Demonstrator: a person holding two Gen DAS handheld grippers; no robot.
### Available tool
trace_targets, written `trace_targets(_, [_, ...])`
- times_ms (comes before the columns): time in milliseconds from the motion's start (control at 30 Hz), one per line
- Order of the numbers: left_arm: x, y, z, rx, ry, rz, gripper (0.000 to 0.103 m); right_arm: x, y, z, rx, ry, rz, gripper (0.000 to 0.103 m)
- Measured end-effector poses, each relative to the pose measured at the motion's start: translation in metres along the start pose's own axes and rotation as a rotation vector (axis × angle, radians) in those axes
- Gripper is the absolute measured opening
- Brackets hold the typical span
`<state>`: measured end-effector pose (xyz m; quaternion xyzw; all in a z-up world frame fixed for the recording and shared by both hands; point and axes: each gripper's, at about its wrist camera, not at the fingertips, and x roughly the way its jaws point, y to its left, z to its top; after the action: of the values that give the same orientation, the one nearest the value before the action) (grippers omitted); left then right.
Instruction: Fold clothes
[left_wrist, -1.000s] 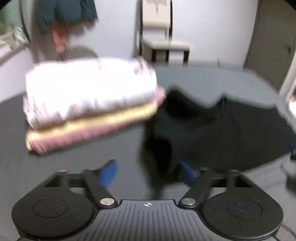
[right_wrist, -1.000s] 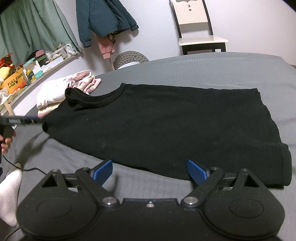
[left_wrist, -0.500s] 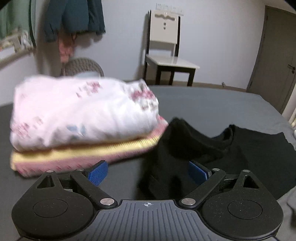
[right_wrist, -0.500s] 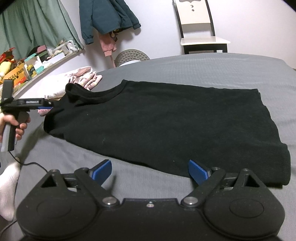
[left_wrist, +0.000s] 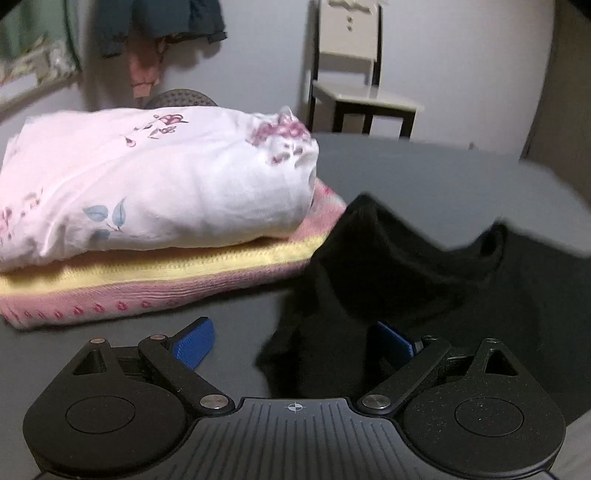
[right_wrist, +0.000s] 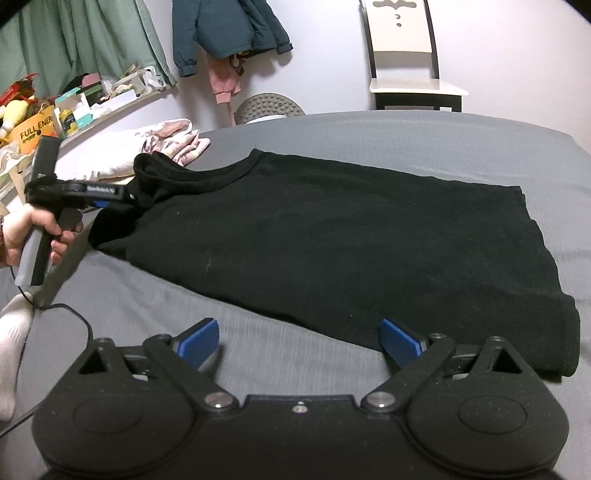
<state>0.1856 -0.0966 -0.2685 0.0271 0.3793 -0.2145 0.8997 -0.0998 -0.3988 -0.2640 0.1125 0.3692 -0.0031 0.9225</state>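
Note:
A black T-shirt (right_wrist: 332, 229) lies flat on the grey bed (right_wrist: 406, 140), collar to the left, hem to the right. My left gripper (left_wrist: 295, 345) is open at the shirt's left shoulder, and the raised black cloth (left_wrist: 388, 266) sits between its blue pads. From the right wrist view, that left gripper (right_wrist: 110, 194) is held by a hand (right_wrist: 26, 236) at the bunched shoulder. My right gripper (right_wrist: 299, 341) is open low over the bed, just short of the shirt's near edge, with nothing between its fingers.
A folded stack stands left of the shirt: a white floral garment (left_wrist: 159, 177) on a pink and yellow knit (left_wrist: 147, 273). A chair (right_wrist: 406, 74) and hanging jackets (right_wrist: 221, 29) are behind the bed. A cluttered shelf (right_wrist: 74, 107) runs along the left wall. A cable (right_wrist: 74, 314) lies on the bed.
My left gripper has moved forward and right to the shirt's shoulder, and black cloth now lies between its open fingers. The right gripper has barely moved.

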Motion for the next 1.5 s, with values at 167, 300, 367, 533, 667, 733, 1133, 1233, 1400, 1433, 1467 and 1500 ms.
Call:
trace_targets(167, [0.002,-0.019,-0.005,0.107,0.027,-0.013,0.083,0.0,-0.001,-0.001,-0.002,0.0,0.003,0.095])
trace_targets(300, [0.003,-0.019,-0.004,0.104,-0.009,0.0,0.071,-0.001,-0.001,-0.001,-0.009,0.002,0.003,0.096])
trace_targets(367, [0.002,-0.017,-0.003,0.099,-0.036,0.013,0.058,-0.001,0.0,-0.002,-0.013,0.003,0.006,0.096])
trace_targets(533, [-0.002,-0.011,0.004,0.1,-0.031,-0.032,0.028,0.0,0.0,-0.001,-0.017,0.005,0.007,0.097])
trace_targets(667, [-0.004,-0.012,0.009,0.066,-0.034,-0.065,0.015,0.0,0.001,-0.001,-0.025,0.006,0.007,0.097])
trace_targets(733, [-0.01,-0.013,0.01,0.061,-0.041,-0.064,0.015,0.0,0.001,-0.001,-0.022,0.005,0.01,0.097])
trace_targets(1133, [-0.052,-0.057,0.068,-0.13,0.053,-0.103,0.015,-0.013,0.003,0.004,-0.006,-0.055,0.088,0.097])
trace_targets(1233, [-0.052,-0.058,0.074,-0.217,0.073,-0.104,0.015,-0.021,0.003,0.011,0.024,-0.134,0.209,0.09])
trace_targets(1400, [-0.049,-0.036,0.062,-0.317,0.054,-0.064,0.015,-0.01,0.016,0.042,0.011,-0.163,0.344,0.055])
trace_targets(1433, [-0.048,-0.029,0.057,-0.341,0.048,-0.063,0.015,-0.002,0.022,0.051,0.007,-0.145,0.342,0.046])
trace_targets(1467, [-0.048,-0.02,0.049,-0.366,0.04,-0.064,0.015,0.01,0.03,0.061,0.005,-0.116,0.341,0.043])
trace_targets(1500, [-0.046,-0.014,0.042,-0.392,0.036,-0.067,0.015,0.021,0.038,0.07,-0.003,-0.086,0.332,0.036])
